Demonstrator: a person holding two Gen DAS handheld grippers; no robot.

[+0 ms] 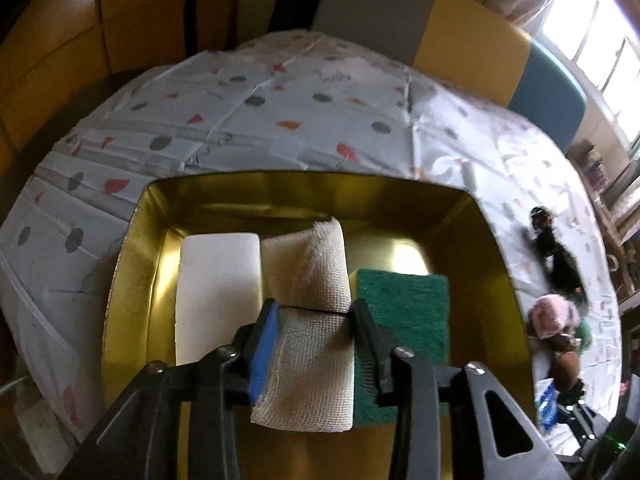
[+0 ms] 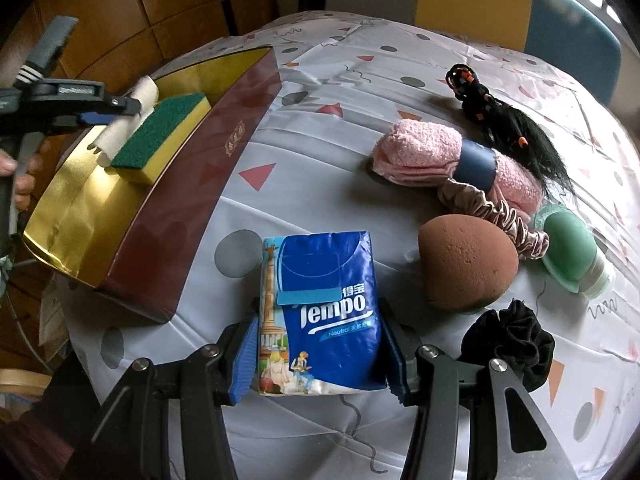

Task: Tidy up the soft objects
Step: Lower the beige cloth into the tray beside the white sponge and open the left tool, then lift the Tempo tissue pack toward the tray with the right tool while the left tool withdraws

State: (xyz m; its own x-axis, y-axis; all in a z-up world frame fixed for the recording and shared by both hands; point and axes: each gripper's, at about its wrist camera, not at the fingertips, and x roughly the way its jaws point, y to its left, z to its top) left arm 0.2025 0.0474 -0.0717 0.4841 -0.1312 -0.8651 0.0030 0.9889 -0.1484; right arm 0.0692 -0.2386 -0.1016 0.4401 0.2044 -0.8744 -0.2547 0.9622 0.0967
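A gold-lined tray (image 1: 304, 192) with maroon outer walls (image 2: 208, 160) sits on the patterned tablecloth. In it lie a white foam block (image 1: 216, 292), a white gauze roll (image 1: 308, 264) and a green-and-yellow scouring sponge (image 1: 404, 304), side by side. My left gripper (image 1: 316, 308) reaches down into the tray and straddles the gauze roll, which rests unsqueezed between the open jaws. From the right wrist view the left gripper (image 2: 134, 106) is over the tray's far end. My right gripper (image 2: 320, 360) is shut on a blue Tempo tissue pack (image 2: 324, 280) just above the cloth.
Right of the tissue pack lie a brown sponge (image 2: 464, 264), pink socks (image 2: 420, 152), a pink scrunchie (image 2: 492, 212), a black hairpiece (image 2: 504, 128), a green puff (image 2: 568, 244) and a black scrunchie (image 2: 508, 340). A yellow and blue chair (image 2: 472, 0) stands behind the table.
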